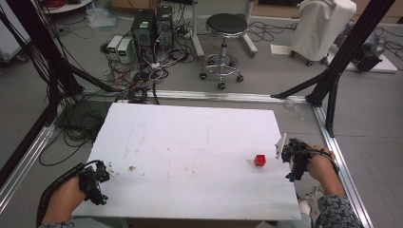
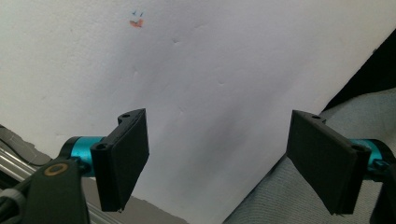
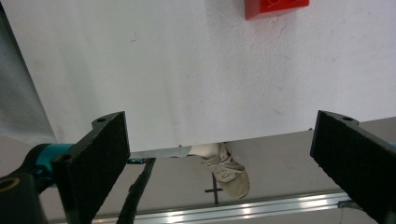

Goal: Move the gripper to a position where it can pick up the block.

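A small red brick (image 1: 260,160) lies on the white table (image 1: 190,142) near its right edge; the right gripper view catches it as a red brick (image 3: 275,8) at the top edge. My right gripper (image 1: 291,160) hovers at the table's right edge, just right of the brick, its jaws wide apart and empty (image 3: 224,154). My left gripper (image 1: 100,178) sits at the table's front left corner, open with nothing between its jaws (image 2: 219,158).
A small brown mark (image 1: 131,168) is on the board near the left gripper, seen as an orange smudge (image 2: 136,23). Behind the table stand a black stool (image 1: 226,28), computer boxes (image 1: 151,26) with tangled cables, and black frame struts (image 1: 342,52). A shoe (image 3: 224,168) shows below the table edge.
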A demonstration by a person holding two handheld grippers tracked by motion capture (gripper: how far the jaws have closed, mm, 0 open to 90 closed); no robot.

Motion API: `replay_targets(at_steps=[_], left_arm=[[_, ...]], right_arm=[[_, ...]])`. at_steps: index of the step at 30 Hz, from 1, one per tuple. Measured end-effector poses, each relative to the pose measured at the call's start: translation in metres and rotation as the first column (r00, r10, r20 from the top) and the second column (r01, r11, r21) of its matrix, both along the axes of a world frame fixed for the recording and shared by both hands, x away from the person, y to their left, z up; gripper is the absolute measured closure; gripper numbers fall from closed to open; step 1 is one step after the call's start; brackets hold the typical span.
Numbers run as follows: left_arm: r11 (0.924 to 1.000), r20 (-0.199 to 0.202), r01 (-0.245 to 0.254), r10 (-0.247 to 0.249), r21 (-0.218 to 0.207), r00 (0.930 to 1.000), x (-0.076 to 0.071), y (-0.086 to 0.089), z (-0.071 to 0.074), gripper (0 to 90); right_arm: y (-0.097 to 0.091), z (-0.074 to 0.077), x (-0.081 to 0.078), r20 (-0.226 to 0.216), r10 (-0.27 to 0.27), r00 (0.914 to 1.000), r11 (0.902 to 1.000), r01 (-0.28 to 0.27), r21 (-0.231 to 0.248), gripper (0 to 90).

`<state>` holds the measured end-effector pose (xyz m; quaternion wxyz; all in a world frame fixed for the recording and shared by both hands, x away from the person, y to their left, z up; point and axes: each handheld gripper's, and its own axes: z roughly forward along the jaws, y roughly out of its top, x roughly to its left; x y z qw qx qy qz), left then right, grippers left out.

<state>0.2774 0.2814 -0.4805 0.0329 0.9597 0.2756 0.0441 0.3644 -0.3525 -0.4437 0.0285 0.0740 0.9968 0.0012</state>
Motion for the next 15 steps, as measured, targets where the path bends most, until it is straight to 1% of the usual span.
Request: replay_targets(at_steps=[2,6,8,9,11,12,13,15], left_arm=[[1.0,-0.006,0.0,0.0,-0.001,1.0,0.0,-0.001,0.0,21.4],[1.0,-0.002,0.003,-0.003,-0.004,1.0,0.0,-0.002,0.0,21.4],[1.0,-0.002,0.006,-0.006,-0.004,1.0,0.0,-0.002,0.001,21.4],[1.0,-0.003,0.005,-0.005,-0.003,1.0,0.0,-0.002,0.001,21.4],[1.0,-0.004,0.006,-0.006,-0.004,1.0,0.0,-0.002,0.001,21.4],[1.0,-0.004,0.005,-0.005,-0.004,1.0,0.0,-0.002,0.001,21.4],[1.0,-0.006,0.003,-0.003,-0.004,1.0,0.001,-0.001,0.0,21.4],[1.0,-0.005,0.002,-0.002,-0.003,1.0,0.001,-0.001,0.0,21.4]], right_arm=[[0.002,0.002,0.003,0.007,0.014,0.9999,0.9999,-0.014,-0.006,4.0],[0.006,0.006,0.01,0.024,0.025,0.9994,0.9996,-0.025,-0.01,4.0],[0.007,0.007,0.012,0.025,0.025,0.9994,0.9996,-0.025,-0.01,4.0],[0.008,0.008,0.015,0.026,0.027,0.9993,0.9996,-0.026,-0.013,4.0],[0.009,0.008,0.017,0.019,0.027,0.9995,0.9996,-0.027,-0.013,4.0],[0.012,0.008,0.021,0.026,0.039,0.9989,0.999,-0.038,-0.022,4.0],[0.012,0.008,0.023,0.023,0.048,0.9986,0.9986,-0.047,-0.024,4.0],[0.015,0.008,0.026,0.025,0.048,0.9986,0.9987,-0.047,-0.021,4.0]])
